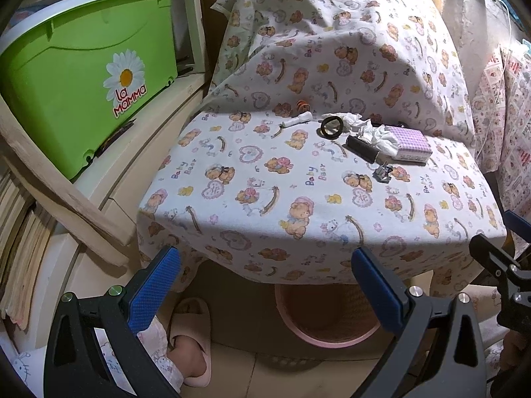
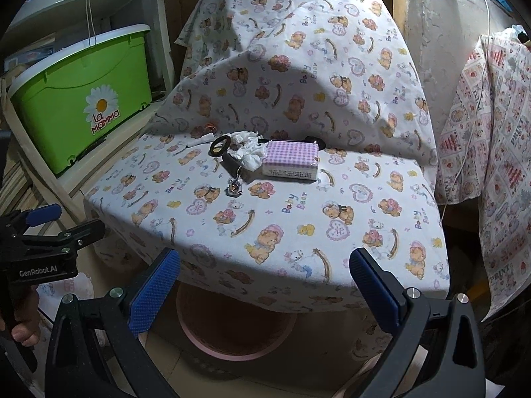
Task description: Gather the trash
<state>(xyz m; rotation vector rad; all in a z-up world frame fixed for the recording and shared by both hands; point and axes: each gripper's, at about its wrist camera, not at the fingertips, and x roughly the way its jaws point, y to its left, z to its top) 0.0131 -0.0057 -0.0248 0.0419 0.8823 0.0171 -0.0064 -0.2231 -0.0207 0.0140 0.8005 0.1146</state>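
Crumpled white tissues (image 1: 375,132) (image 2: 247,149) lie at the back of a table covered with a bear-print cloth (image 1: 265,199) (image 2: 282,215). A pink bin (image 1: 327,318) (image 2: 232,328) stands on the floor under the table's front edge. My left gripper (image 1: 265,285) is open and empty, held low in front of the table. My right gripper (image 2: 265,285) is also open and empty, in front of the table edge above the bin. Each gripper shows at the side of the other's view.
Beside the tissues lie a purple checked tissue pack (image 1: 411,146) (image 2: 292,157), a black ring (image 1: 332,126) (image 2: 220,146), a small white tube (image 1: 297,120), a black bar (image 1: 361,147) and a metal clip (image 1: 382,172) (image 2: 234,188). A green box (image 1: 83,83) (image 2: 79,106) sits on shelves at left. A slippered foot (image 1: 190,341) stands below.
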